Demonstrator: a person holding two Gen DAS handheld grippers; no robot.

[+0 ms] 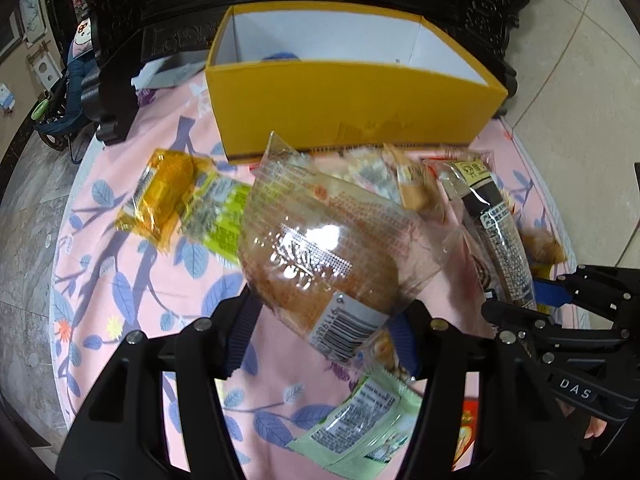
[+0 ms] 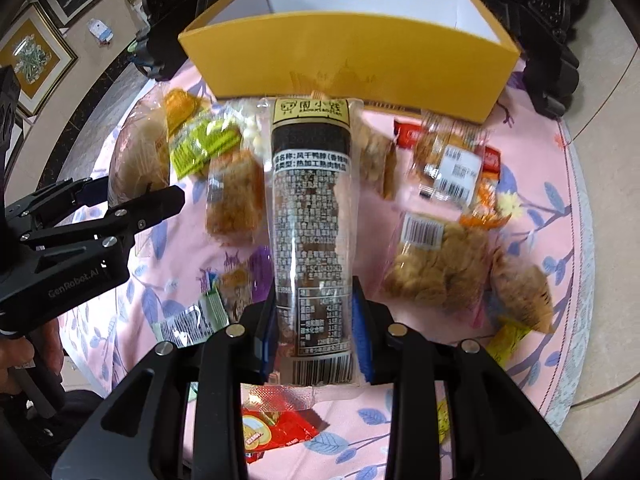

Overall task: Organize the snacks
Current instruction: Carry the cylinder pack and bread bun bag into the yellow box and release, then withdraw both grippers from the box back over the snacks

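Observation:
My left gripper (image 1: 326, 320) is shut on a clear bread packet (image 1: 320, 248) with a barcode and holds it above the pink cloth. My right gripper (image 2: 314, 320) is shut on a long black-and-gold snack pack (image 2: 310, 216), which points toward the yellow box (image 2: 352, 76). The box (image 1: 352, 112) is open, white inside, and stands at the far side of the table. A blue item (image 1: 280, 56) shows at its bottom. The right gripper (image 1: 516, 300) with its pack also shows in the left wrist view, and the left gripper (image 2: 120, 200) in the right wrist view.
Loose snacks lie on the floral pink tablecloth (image 1: 132, 280): an orange packet (image 1: 164, 200), a green packet (image 1: 224, 216), a pale green packet (image 1: 360, 416), a red packet (image 2: 276, 428), fried snack bags (image 2: 440, 268). Dark carved furniture (image 1: 120, 60) stands behind the box.

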